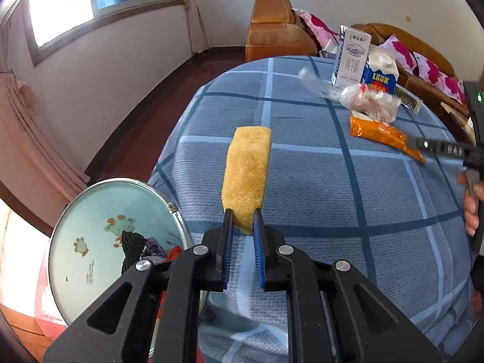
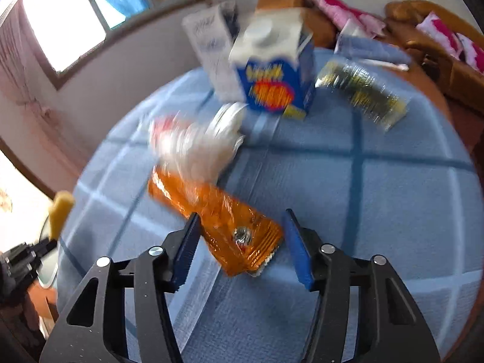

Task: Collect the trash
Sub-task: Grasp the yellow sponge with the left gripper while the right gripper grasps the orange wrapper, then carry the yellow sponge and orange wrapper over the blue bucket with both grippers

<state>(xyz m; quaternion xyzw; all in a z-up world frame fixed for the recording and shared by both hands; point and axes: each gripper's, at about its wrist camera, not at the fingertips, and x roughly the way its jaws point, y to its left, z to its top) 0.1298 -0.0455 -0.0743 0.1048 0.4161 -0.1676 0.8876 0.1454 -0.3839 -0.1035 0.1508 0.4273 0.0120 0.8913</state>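
Observation:
My left gripper (image 1: 243, 211) is shut on the near end of a yellow sponge (image 1: 246, 172) and holds it above the blue checked tablecloth (image 1: 332, 205). The sponge also shows at the left edge of the right wrist view (image 2: 60, 211). My right gripper (image 2: 242, 214) is open, with its jaws on either side of an orange snack wrapper (image 2: 217, 214) that lies on the cloth. In the left wrist view the wrapper (image 1: 381, 134) lies at the right. A crumpled clear plastic bag (image 2: 193, 145) lies just beyond it.
A blue and white carton (image 2: 275, 72), a tall white box (image 2: 211, 45) and a green-gold foil packet (image 2: 363, 93) stand at the table's far side. A round bin (image 1: 103, 242) with trash inside stands left of the table. An orange sofa (image 1: 278, 30) is behind.

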